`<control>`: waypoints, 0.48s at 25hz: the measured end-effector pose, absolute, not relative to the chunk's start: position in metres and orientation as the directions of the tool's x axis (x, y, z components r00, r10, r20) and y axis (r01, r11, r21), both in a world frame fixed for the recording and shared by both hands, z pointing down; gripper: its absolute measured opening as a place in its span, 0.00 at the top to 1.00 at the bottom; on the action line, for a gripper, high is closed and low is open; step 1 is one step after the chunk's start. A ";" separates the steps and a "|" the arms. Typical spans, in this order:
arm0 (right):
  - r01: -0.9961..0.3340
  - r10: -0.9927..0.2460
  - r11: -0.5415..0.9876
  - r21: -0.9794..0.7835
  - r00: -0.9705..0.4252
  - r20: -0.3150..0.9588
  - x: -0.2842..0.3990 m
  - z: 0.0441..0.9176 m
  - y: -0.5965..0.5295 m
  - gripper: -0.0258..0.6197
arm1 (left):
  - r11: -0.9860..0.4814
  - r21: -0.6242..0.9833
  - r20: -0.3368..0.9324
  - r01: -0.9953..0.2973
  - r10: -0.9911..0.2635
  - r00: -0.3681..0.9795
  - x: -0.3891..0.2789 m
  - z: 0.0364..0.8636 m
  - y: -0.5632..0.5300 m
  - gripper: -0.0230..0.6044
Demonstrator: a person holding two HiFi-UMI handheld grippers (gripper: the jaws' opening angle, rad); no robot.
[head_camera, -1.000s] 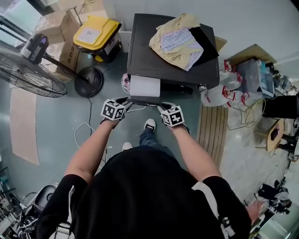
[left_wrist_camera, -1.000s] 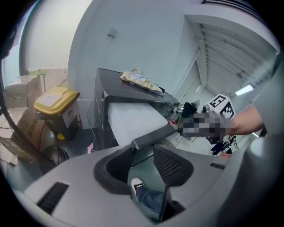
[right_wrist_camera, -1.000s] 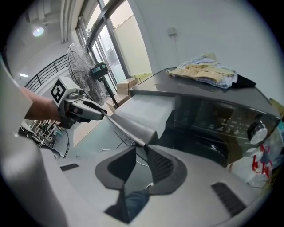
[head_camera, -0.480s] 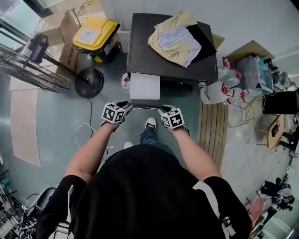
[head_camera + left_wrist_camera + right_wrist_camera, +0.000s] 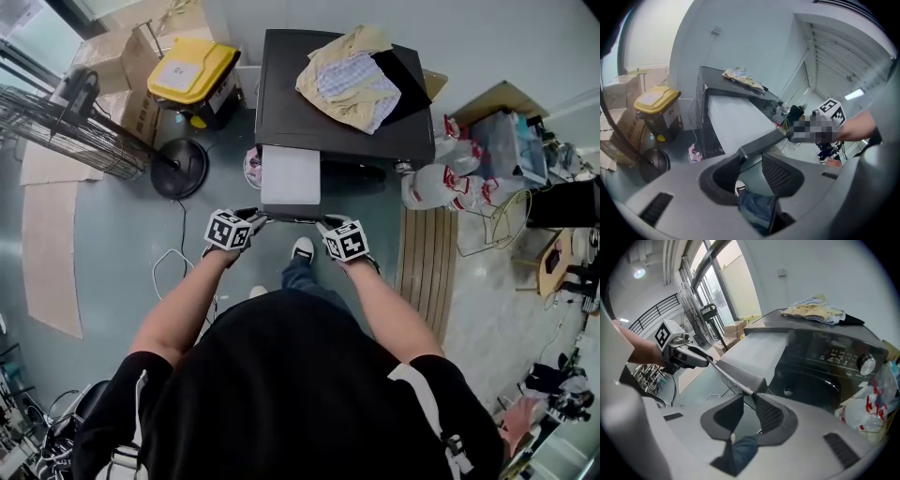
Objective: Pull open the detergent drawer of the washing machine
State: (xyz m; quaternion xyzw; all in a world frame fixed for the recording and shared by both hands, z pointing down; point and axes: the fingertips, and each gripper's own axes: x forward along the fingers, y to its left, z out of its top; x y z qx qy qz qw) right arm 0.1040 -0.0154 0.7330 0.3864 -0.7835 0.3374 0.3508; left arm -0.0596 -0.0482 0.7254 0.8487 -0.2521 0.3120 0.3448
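The jaws of the left gripper (image 5: 752,157) and right gripper (image 5: 751,397) each clamped one front corner of the detergent drawer (image 5: 291,176). It stood well out of the washing machine (image 5: 300,112), so little pulling seemed left.

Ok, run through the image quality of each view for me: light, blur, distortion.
Head view: evenly lit, sharp, slight bending at the edges. Left gripper view: strong fisheye, dark corners, drawer sharp. Right gripper view: fisheye too, windows glaring bright.

Head view: overhead, facing steeply down on washer (image 5: 291,94) and drawer (image 5: 291,176). Left and right gripper views: close, low, looking along the jaws from opposite drawer corners; all share both.
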 end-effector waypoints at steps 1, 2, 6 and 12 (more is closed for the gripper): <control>-0.842 -0.369 0.473 -0.258 -0.455 0.811 0.104 0.732 -0.015 0.83 | -0.636 0.427 0.705 -0.643 -0.211 0.677 -0.060 0.725 -0.048 0.72; -0.843 -0.369 0.472 -0.258 -0.455 0.811 0.104 0.732 -0.015 0.83 | -0.637 0.427 0.706 -0.642 -0.208 0.677 -0.059 0.726 -0.047 0.72; -0.844 -0.367 0.467 -0.263 -0.456 0.811 0.105 0.735 -0.015 0.83 | -0.640 0.429 0.706 -0.638 -0.203 0.679 -0.060 0.728 -0.048 0.72; -0.844 -0.362 0.461 -0.274 -0.461 0.810 0.106 0.739 -0.013 0.82 | -0.641 0.435 0.709 -0.632 -0.189 0.679 -0.059 0.732 -0.046 0.72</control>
